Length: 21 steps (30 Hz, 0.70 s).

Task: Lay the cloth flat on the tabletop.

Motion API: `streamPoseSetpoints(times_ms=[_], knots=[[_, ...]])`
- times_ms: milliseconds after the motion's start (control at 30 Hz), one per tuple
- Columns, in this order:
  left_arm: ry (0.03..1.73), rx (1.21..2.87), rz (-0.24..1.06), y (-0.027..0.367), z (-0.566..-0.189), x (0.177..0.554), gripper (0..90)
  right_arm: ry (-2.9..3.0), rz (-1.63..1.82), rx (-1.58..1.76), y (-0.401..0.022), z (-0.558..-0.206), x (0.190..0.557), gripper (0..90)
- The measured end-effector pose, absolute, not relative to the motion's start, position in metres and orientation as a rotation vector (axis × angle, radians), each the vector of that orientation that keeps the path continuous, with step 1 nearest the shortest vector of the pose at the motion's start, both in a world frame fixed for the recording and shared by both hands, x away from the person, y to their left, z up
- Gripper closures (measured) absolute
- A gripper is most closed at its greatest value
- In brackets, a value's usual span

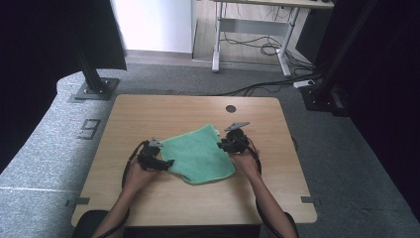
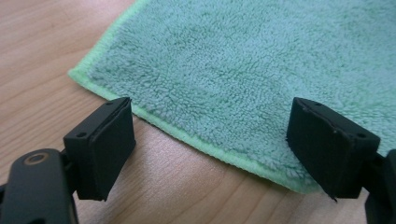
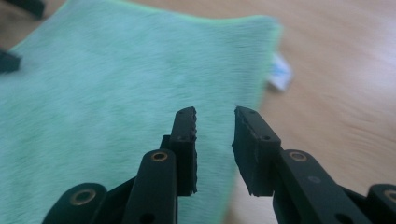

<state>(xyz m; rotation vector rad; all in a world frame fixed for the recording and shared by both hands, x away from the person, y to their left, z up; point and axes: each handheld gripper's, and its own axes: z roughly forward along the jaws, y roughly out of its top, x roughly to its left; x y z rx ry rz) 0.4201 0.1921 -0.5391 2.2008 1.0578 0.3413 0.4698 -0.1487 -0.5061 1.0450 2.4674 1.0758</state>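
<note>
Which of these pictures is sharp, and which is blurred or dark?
Left gripper view: sharp, the green terry cloth shows every loop. Right gripper view: that cloth and the light wooden table are smeared, while the black fingers stay fairly crisp. High view: soft overall, dark at both upper corners.

My left gripper (image 1: 157, 159) is matte black with a small grey three-cornered plate on top and a black cable looping back past the wrist. Its square pads (image 2: 106, 147) are black rubber, each with a tiny screw hole. My right gripper (image 1: 232, 143) matches it: black links with brass-ringed pivots and worn, ragged-edged pads (image 3: 187, 140). My forearms are bare.
</note>
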Motion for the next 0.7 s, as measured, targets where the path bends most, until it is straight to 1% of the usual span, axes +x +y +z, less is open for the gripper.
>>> streamPoseSetpoints(times_ms=[167, 367, 500, 700], knots=[[1.036, 2.161, 0.331, 0.198, -0.527, 0.416, 15.8, 2.576, 1.076, 0.950, -0.124, -0.517, 0.454, 61.3], [0.992, 2.124, 0.280, 0.199, -0.516, 0.409, 15.8, 2.617, 1.002, 0.916, -0.113, -0.534, 0.444, 50.3], [0.937, 2.146, 0.248, 0.186, -0.514, 0.404, 14.6, 2.599, 1.005, 0.952, -0.118, -0.537, 0.443, 49.8], [0.866, 2.204, 0.233, 0.166, -0.517, 0.396, 14.2, 2.551, 0.977, 0.979, -0.128, -0.538, 0.438, 49.4]])
